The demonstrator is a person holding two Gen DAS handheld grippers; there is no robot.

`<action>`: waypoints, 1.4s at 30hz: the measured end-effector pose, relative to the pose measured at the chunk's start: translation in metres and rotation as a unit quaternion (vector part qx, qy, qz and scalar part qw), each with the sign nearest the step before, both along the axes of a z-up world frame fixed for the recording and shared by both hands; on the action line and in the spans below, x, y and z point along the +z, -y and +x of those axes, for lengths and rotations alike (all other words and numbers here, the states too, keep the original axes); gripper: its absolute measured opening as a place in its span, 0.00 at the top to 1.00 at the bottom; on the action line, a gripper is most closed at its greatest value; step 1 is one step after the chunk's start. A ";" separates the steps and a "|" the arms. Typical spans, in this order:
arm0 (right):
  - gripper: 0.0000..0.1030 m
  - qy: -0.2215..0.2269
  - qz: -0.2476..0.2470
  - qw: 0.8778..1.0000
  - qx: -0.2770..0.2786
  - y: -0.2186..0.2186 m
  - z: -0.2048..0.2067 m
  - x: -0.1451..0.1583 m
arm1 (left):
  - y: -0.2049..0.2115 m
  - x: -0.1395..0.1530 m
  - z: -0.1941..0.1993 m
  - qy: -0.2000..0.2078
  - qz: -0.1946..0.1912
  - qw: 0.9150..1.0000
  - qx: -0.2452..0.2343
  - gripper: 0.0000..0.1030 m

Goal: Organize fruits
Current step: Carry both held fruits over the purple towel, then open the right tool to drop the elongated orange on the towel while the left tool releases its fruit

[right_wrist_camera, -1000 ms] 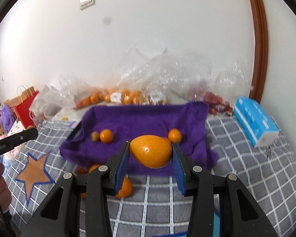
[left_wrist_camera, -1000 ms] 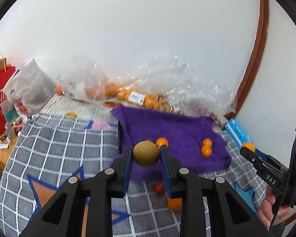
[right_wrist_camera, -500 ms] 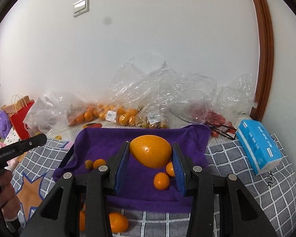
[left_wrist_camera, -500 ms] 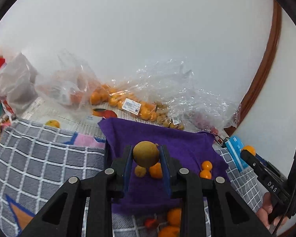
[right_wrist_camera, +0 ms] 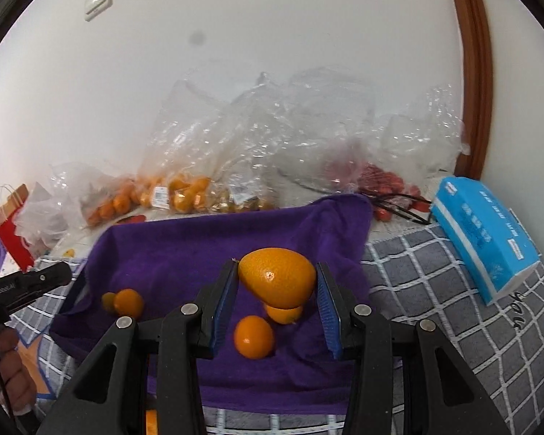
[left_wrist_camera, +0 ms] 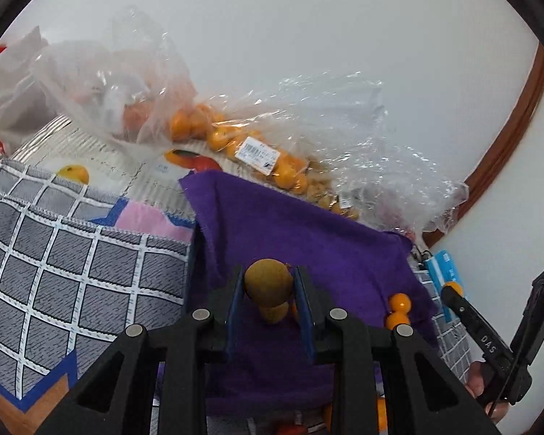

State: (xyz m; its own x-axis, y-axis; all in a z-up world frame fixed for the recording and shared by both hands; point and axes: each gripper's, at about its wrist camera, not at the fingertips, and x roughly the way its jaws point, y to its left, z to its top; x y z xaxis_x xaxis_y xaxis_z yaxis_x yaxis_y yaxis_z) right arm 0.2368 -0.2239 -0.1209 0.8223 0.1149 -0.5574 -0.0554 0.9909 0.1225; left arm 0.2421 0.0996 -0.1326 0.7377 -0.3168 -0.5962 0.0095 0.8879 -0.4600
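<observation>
the orange (right_wrist_camera: 277, 282), pinched at its ends by the right fingers (right_wrist_camera: 221, 302), may roll off the towel (right_wrist_camera: 185, 250) if dropped; the left fingers (left_wrist_camera: 234, 299) clamp a brown fruit (left_wrist_camera: 268, 282).

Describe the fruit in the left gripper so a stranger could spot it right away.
Find the purple towel on the checked blanket. Above its near part the left gripper pinches a small round fruit. It is dull brownish, unlike the bright orange fruits lying nearby.
</observation>
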 end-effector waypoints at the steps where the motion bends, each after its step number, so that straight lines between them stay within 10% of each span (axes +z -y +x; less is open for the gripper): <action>1: 0.59 -0.002 0.004 1.000 0.000 0.001 0.001 -0.001 | -0.001 -0.001 0.001 -0.001 -0.004 1.000 0.001 0.74; 18: 0.59 -0.083 -0.005 0.997 -0.004 0.010 0.027 -0.044 | 0.018 -0.018 0.008 -0.016 0.009 0.999 -0.031 0.74; 42: 0.59 -0.056 -0.010 0.998 -0.011 0.005 0.017 -0.035 | 0.056 -0.029 0.004 -0.031 0.094 0.992 -0.073 0.74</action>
